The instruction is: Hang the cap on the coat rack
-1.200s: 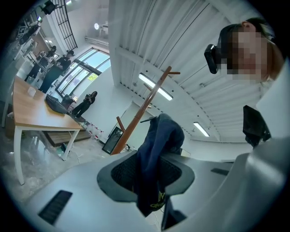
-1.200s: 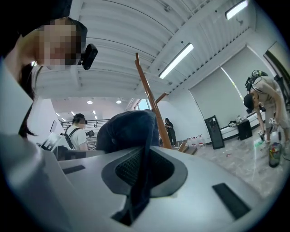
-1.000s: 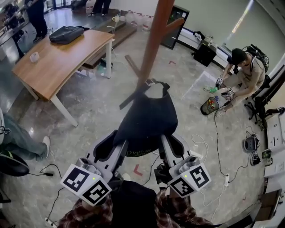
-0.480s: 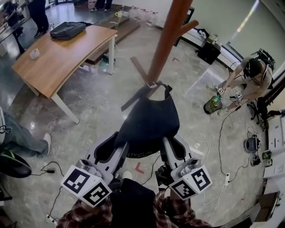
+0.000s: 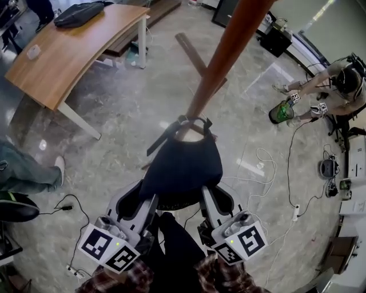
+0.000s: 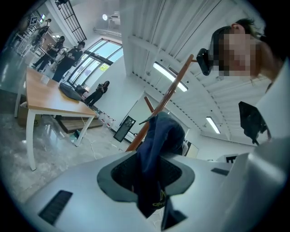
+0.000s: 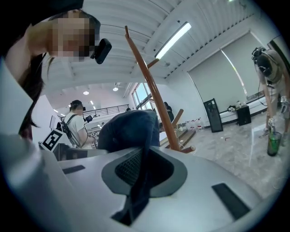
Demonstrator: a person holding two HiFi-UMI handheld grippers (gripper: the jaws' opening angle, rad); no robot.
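Note:
A dark navy cap (image 5: 182, 166) hangs stretched between both grippers, its crown toward the brown coat rack pole (image 5: 229, 51). The cap's back strap loop (image 5: 191, 121) lies right against the pole in the head view; I cannot tell whether they touch. My left gripper (image 5: 148, 197) is shut on the cap's left brim edge, and the fabric (image 6: 156, 149) is pinched between its pads. My right gripper (image 5: 207, 196) is shut on the right edge, where cloth (image 7: 136, 149) runs down through the jaws. The pole (image 7: 154, 99) with its pegs rises just beyond the cap (image 7: 129, 129).
A wooden table (image 5: 68, 51) with a black bag (image 5: 77, 12) stands at the far left. A crouching person (image 5: 343, 86) with a green bottle (image 5: 281, 111) is at the right. Cables (image 5: 263, 166) trail over the floor. A seated person's leg (image 5: 23, 177) is at the left edge.
Both grippers have carried the cap forward to the pole. The strap loop now sits at the pole, and the rack looks closer and larger.

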